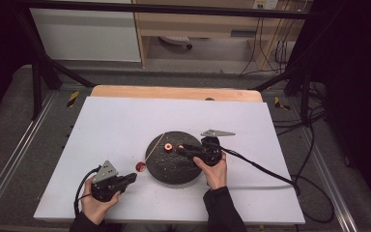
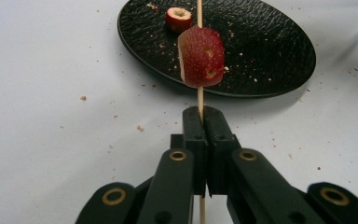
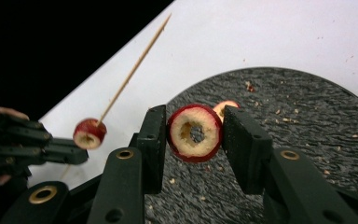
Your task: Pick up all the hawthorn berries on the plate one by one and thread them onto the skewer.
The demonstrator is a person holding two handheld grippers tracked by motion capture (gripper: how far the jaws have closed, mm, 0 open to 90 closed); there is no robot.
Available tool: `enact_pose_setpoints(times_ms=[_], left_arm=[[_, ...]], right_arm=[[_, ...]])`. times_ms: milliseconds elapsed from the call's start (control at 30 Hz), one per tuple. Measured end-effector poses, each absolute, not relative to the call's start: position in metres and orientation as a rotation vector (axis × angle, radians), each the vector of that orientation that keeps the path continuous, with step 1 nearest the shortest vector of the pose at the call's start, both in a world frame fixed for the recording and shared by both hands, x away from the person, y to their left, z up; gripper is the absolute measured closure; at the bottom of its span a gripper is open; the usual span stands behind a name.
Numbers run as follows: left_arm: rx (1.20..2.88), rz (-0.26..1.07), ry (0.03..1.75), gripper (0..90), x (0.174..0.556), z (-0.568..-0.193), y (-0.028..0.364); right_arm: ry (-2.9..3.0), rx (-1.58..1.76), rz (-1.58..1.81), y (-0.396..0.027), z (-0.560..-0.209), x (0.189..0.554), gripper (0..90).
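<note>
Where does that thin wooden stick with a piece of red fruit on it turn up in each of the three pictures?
High view: the wooden stick slants from the left gripper up across the black plate.
Left gripper view: upright at centre, clamped in the jaws, through the skewered fruit piece.
Right gripper view: upper left, slanting up from the fruit piece.
Shared landmark: the black plate.
</note>
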State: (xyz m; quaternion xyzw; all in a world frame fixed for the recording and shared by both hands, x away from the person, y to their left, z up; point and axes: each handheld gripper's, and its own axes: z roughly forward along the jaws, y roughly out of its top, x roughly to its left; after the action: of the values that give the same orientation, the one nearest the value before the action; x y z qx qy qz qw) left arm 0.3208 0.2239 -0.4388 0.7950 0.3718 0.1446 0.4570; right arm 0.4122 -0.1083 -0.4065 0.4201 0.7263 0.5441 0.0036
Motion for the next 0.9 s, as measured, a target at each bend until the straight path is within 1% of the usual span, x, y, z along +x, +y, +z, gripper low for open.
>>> enact_pose_setpoints(times_ms=[367,900], left_arm=[[1.94,0.369,0.922,88.5,0.32,-0.437,0.22],[1.922,0.37,0.898,88.5,0.318,-0.433,0.202]], right_arm=[[2.111,1.355,1.839,-0.114,-0.409,0.407,61.3],[1.869,1.359,2.002,-0.118,-0.396,0.409,61.3]])
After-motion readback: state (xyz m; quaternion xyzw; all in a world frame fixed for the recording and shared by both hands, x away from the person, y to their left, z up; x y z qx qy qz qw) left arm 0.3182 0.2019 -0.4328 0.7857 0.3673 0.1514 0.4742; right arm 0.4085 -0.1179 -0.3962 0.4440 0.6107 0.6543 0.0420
